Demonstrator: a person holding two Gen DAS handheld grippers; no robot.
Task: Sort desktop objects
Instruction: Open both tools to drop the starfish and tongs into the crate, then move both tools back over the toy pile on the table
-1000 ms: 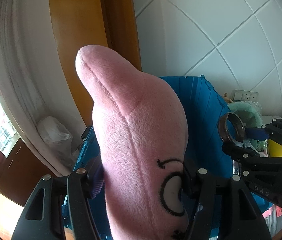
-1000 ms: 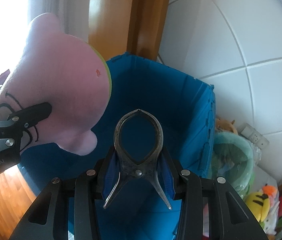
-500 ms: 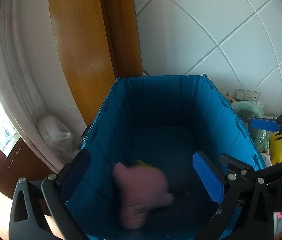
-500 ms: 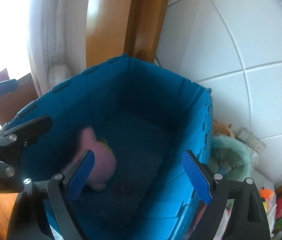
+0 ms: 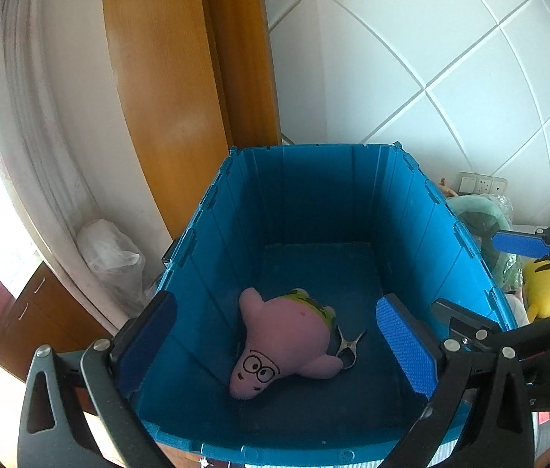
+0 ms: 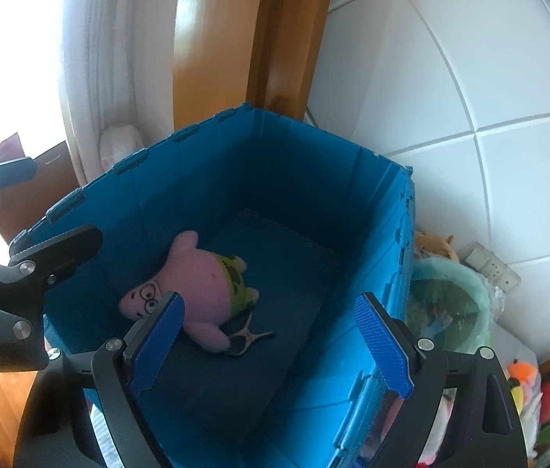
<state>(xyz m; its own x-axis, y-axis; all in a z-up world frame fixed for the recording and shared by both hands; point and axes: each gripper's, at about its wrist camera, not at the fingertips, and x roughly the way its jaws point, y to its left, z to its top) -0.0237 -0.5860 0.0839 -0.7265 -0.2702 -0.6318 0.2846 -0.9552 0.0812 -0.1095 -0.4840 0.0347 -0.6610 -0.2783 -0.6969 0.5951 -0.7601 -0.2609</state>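
Since both the left gripper (image 5: 275,335) and the right gripper (image 6: 271,345) hang above the blue crate (image 5: 313,179) with fingers spread wide and nothing between them, little is at stake for the two things lying on its floor. The likelier trouble is a finger catching the crate's rim on the way out, or the grippers knocking together, as they sit close. Inside, the pink star plush (image 5: 286,341) lies face up near the left wall, its long axis running diagonally: pointed head toward the near-left corner, green shorts toward the far right. Touching its lower arm lies the metal clip (image 5: 347,347), handles splayed toward the right wall.
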